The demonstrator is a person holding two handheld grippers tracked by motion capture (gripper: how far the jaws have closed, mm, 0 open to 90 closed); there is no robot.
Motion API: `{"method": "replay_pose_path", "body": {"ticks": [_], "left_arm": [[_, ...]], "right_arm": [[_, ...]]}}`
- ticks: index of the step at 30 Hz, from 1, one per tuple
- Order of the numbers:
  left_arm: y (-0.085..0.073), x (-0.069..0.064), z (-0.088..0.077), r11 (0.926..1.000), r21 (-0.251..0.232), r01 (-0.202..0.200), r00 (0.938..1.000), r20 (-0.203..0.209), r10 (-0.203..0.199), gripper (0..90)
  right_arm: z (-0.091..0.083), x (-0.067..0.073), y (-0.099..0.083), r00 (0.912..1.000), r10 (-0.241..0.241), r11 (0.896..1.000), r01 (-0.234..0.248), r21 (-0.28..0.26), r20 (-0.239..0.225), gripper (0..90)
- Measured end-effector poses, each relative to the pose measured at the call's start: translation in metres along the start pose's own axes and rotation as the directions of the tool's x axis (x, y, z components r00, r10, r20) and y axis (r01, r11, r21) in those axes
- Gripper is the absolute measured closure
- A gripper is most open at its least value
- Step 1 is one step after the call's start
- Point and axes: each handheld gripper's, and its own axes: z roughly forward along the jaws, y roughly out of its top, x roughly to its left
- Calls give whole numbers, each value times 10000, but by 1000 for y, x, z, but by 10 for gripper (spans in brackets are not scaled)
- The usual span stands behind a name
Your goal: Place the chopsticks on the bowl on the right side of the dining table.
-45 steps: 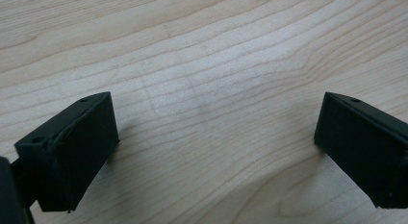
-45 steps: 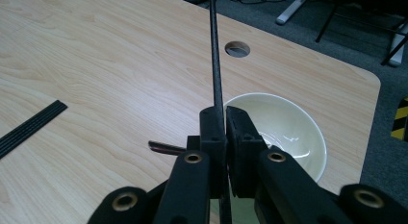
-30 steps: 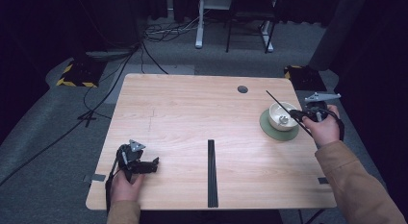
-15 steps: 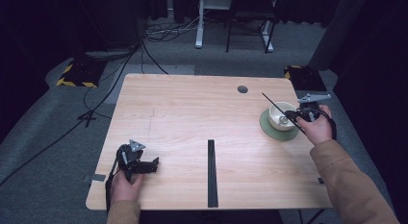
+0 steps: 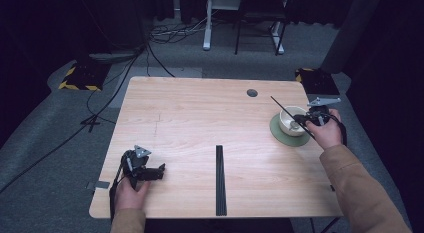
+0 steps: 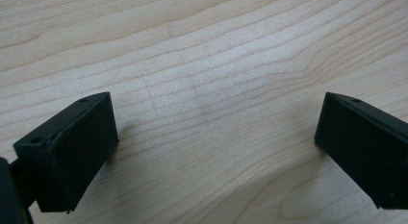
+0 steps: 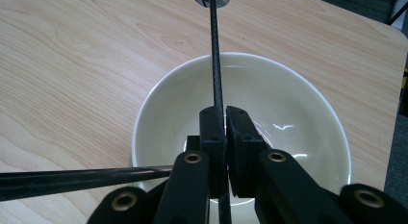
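A white bowl stands on a green saucer near the table's right edge. My right gripper hovers over the bowl's right side, shut on a thin black stick that slants up-left across the bowl. In the right gripper view the jaws pinch that stick above the bowl, and a second dark rod crosses the lower left corner. My left gripper rests near the front left of the table, jaws wide apart over bare wood.
A long black strip, like sticks laid side by side, lies lengthwise at the front middle of the wooden table. A round cable hole sits at the back right. Cables and desk legs lie on the floor beyond.
My right hand has come down and slightly left with the stick, so the jaws now hang over the bowl. The left hand has stayed put.
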Motion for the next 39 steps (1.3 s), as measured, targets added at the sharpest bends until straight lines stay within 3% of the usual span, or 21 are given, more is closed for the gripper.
{"method": "replay_pose_path", "body": {"ticks": [7, 12, 16, 18, 26, 33, 34, 39], "left_arm": [[0, 0, 0, 10000, -1, 1, 10000, 0, -1, 14], [0, 0, 0, 10000, 4, -2, 10000, 10, 2, 13], [1, 0, 0, 10000, 68, 2, 10000, 34, -2, 11], [1, 0, 1, 10000, 53, 27, 10000, 6, -27, 11], [1, 0, 1, 10000, -2, 45, 10000, -7, -45, 11], [1, 1, 1, 10000, -21, 73, 10000, -5, -73, 12], [1, 1, 1, 10000, -38, 65, 10000, -12, -65, 12], [0, 1, 0, 10000, -7, 52, 10000, -22, -52, 12]], "right_arm": [[-7, 1, 2, 9998, 173, 9991, -172, -390, 26, 685], [-26, 7, 6, 9996, 271, 9952, -269, -939, 11, 639], [-37, 12, 7, 9998, 216, 9939, -214, -1085, 10, 614], [-48, 19, 7, 9993, 313, 9913, -336, -1270, -200, 574], [-80, 39, 6, 9970, -285, 9821, 145, -1877, -722, 492], [-96, 54, 3, 9951, -409, 9798, 224, -1988, -897, 477], [-98, 58, 3, 9949, -265, 9791, 63, -2031, -970, 477], [-108, 80, 3, 9887, -722, 9748, 421, -2190, -1314, 474]]}}
